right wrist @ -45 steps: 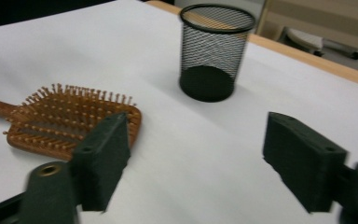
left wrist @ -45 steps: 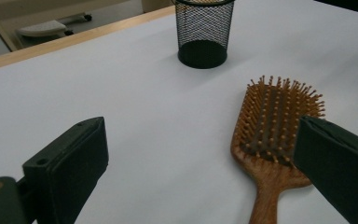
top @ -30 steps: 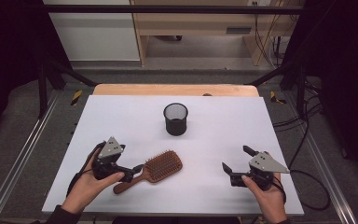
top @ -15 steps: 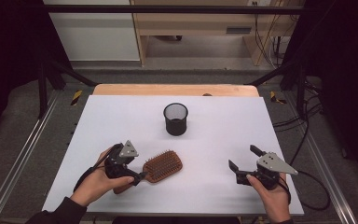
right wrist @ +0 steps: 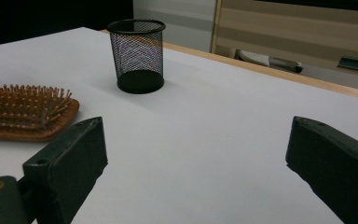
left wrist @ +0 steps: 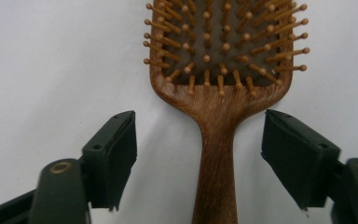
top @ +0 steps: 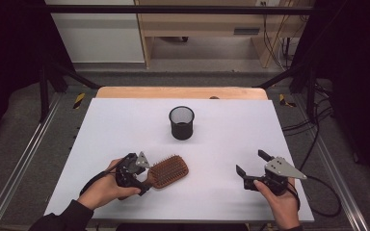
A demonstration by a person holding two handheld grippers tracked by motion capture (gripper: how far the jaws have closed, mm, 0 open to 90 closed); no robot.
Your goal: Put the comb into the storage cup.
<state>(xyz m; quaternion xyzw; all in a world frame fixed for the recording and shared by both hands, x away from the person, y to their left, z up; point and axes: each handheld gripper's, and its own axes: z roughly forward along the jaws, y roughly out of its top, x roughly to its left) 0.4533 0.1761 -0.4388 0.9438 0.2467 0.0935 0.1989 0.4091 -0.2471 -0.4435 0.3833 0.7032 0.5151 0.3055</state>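
Left gripper view has the wooden paddle hairbrush (left wrist: 219, 88) lying bristles-up on the white worktop (left wrist: 51, 60), handle between the left hand-held gripper (left wrist: 199, 154) pads, which have just been closing but aren't touching it. Black wire-mesh cup (top: 181, 122) stands farther back. Right hand-held gripper (top: 251, 167) hovers wide, holding nothing.

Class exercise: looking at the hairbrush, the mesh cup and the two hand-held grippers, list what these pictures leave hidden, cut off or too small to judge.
- Hairbrush: left gripper view's edges crop its head top and handle end.
- Hairbrush handle: high view, hidden under the left hand-held gripper.
- Mesh cup: its inside is too dark in the high view to tell contents.
- Right hand-held gripper: the right gripper view's edge crops its right jaw.
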